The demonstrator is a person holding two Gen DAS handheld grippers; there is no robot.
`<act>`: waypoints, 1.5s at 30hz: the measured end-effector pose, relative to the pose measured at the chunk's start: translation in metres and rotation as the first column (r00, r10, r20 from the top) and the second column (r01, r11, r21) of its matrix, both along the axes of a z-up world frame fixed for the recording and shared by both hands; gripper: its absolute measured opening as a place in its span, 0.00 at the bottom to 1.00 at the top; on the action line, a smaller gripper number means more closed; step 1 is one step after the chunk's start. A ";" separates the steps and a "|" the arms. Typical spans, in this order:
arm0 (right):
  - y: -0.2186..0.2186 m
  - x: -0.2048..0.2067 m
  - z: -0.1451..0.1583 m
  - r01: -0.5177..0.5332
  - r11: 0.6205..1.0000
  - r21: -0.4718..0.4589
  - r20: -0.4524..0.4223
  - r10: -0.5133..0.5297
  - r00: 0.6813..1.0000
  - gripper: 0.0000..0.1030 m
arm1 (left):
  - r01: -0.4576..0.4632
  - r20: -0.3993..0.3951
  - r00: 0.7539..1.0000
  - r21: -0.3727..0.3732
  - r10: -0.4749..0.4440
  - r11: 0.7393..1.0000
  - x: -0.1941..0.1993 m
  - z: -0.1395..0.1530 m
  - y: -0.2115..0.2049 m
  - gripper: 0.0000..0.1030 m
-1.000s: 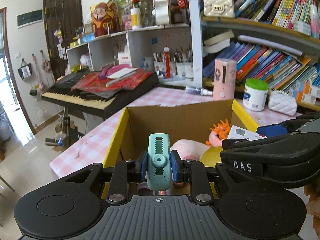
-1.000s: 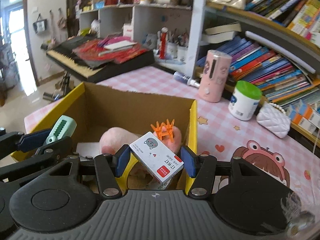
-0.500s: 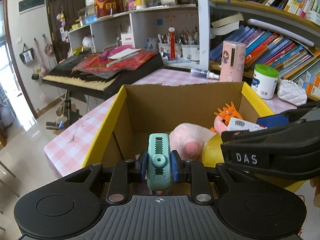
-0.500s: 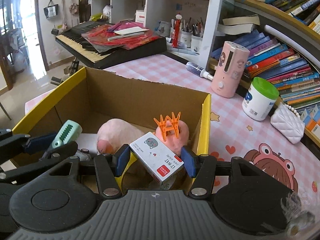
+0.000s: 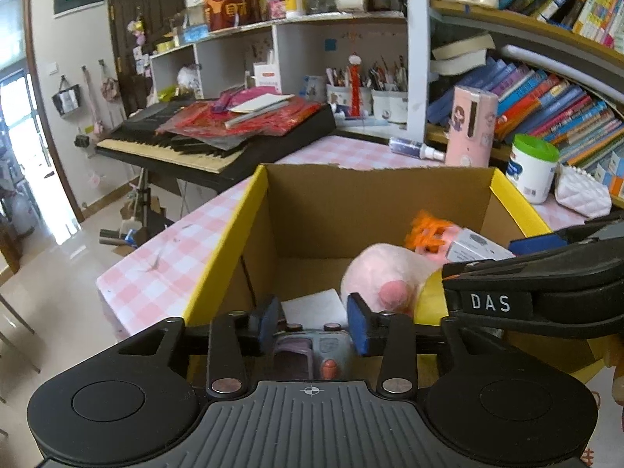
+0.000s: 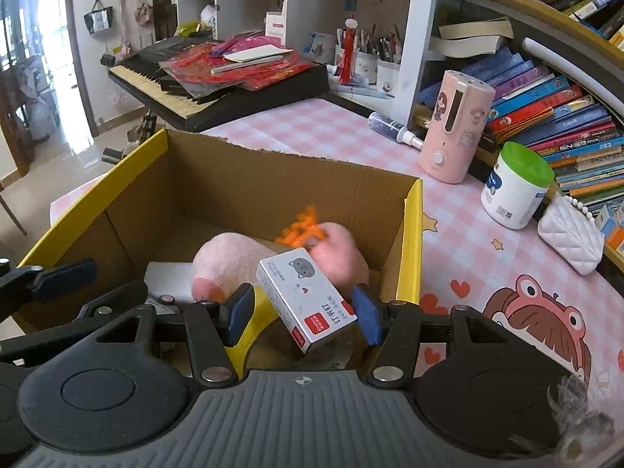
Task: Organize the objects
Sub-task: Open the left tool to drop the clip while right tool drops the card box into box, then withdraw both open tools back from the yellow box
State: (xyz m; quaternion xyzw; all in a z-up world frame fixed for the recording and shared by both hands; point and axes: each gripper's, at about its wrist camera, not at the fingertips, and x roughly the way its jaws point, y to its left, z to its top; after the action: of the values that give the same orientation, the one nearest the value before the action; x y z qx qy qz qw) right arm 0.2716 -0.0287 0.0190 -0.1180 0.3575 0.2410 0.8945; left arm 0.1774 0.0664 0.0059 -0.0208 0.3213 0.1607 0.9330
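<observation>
A cardboard box (image 5: 374, 210) with yellow flaps stands open on the pink checked table. In it lie a pink plush toy (image 5: 382, 280), an orange clip (image 6: 300, 230) and a white sheet (image 5: 312, 304). My left gripper (image 5: 312, 323) hangs over the box's near left corner. Its jaws are opening and nothing is between the blue pads; a grey and purple object (image 5: 319, 347) lies below them. The teal clip is out of sight. My right gripper (image 6: 302, 314) is shut on a small white box with a grey cat print (image 6: 304, 296), held tilted over the box's right side.
A pink cylinder device (image 6: 452, 124), a green-lidded white jar (image 6: 514, 187), a small spray bottle (image 6: 390, 126) and a white quilted purse (image 6: 569, 238) stand on the table behind the box. Bookshelves (image 6: 546, 109) rise at the right. A keyboard (image 5: 218, 136) piled with red papers sits at the far left.
My left gripper's jaws have parted and the teal clip that they held is gone from between them. Both grippers sit a little lower over the box. The white box stays gripped.
</observation>
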 end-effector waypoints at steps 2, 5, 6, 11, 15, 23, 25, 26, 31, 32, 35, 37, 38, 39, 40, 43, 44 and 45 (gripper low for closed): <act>0.000 -0.003 0.003 0.009 1.000 0.006 0.011 -0.009 1.000 0.56 | -0.008 0.012 1.000 -0.005 0.008 1.000 -0.003 0.003 0.002 0.43; -0.001 -0.008 0.008 0.024 0.999 0.021 0.029 -0.025 0.999 0.56 | -0.013 0.032 0.999 -0.011 0.014 1.000 -0.008 0.008 0.003 0.46; -0.002 -0.009 0.010 0.031 0.999 0.026 0.033 -0.032 0.999 0.56 | -0.012 0.039 0.999 -0.011 0.013 1.000 -0.010 0.010 0.004 0.47; -0.008 -0.022 0.020 0.075 0.996 0.057 0.057 -0.078 0.995 0.57 | -0.001 0.071 0.998 -0.012 0.002 1.000 -0.021 0.020 0.005 0.53; -0.012 -0.036 0.027 0.109 0.991 0.081 0.076 -0.115 0.990 0.60 | 0.002 0.093 0.996 -0.015 -0.001 1.000 -0.033 0.025 0.006 0.67; -0.021 -0.072 0.037 0.168 0.981 0.099 0.127 -0.180 0.975 0.69 | 0.026 0.124 0.992 -0.016 -0.024 1.000 -0.061 0.033 0.005 0.78; -0.023 -0.083 0.039 0.191 0.976 0.101 0.142 -0.204 0.969 0.71 | 0.032 0.130 0.991 -0.017 -0.030 0.999 -0.069 0.033 0.005 0.82; -0.024 -0.089 0.040 0.204 0.974 0.102 0.149 -0.217 0.965 0.74 | 0.035 0.132 0.991 -0.018 -0.032 0.999 -0.074 0.034 0.005 0.83; -0.031 -0.119 0.038 0.271 0.958 0.095 0.177 -0.284 0.942 0.82 | 0.042 0.126 0.991 -0.022 -0.039 0.999 -0.097 0.032 0.005 0.88; -0.032 -0.126 0.037 0.288 0.954 0.089 0.185 -0.300 0.936 0.84 | 0.042 0.122 0.992 -0.022 -0.039 0.999 -0.102 0.031 0.005 0.88; -0.034 -0.149 0.034 0.334 0.940 0.069 0.209 -0.341 0.917 0.90 | 0.046 0.113 0.993 -0.017 -0.044 0.999 -0.116 0.029 0.004 0.91; -0.036 -0.162 0.032 0.360 0.931 0.060 0.223 -0.364 0.904 0.93 | 0.053 0.103 0.993 -0.008 -0.052 0.999 -0.126 0.028 0.001 0.92; -0.037 -0.170 0.030 0.374 0.926 0.057 0.230 -0.377 0.897 0.95 | 0.057 0.099 0.994 -0.003 -0.056 0.998 -0.130 0.028 0.000 0.92; -0.038 -0.176 0.029 0.386 0.921 0.053 0.235 -0.387 0.892 0.96 | 0.060 0.094 0.994 0.004 -0.060 0.998 -0.134 0.027 -0.002 0.93; -0.039 -0.183 0.028 0.400 0.915 0.048 0.239 -0.400 0.885 0.98 | 0.062 0.090 0.994 0.011 -0.063 0.998 -0.138 0.026 -0.004 0.94; -0.043 -0.200 0.024 0.440 0.897 0.035 0.251 -0.434 0.865 1.00 | 0.076 0.076 0.994 0.039 -0.079 0.996 -0.151 0.024 -0.011 0.95; -0.044 -0.207 0.022 0.454 0.891 0.029 0.257 -0.446 0.858 1.00 | 0.083 0.070 0.994 0.048 -0.086 0.995 -0.154 0.023 -0.013 0.95; -0.045 -0.213 0.020 0.465 0.885 0.023 0.262 -0.454 0.852 1.00 | 0.090 0.062 0.994 0.057 -0.094 0.994 -0.158 0.022 -0.015 0.95</act>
State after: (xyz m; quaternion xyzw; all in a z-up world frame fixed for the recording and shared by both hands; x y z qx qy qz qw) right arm 0.0583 -0.0736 0.0387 -0.0780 0.2600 -0.0046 0.9624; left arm 0.0197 0.0510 0.0276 0.0142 0.2870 0.1255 0.9496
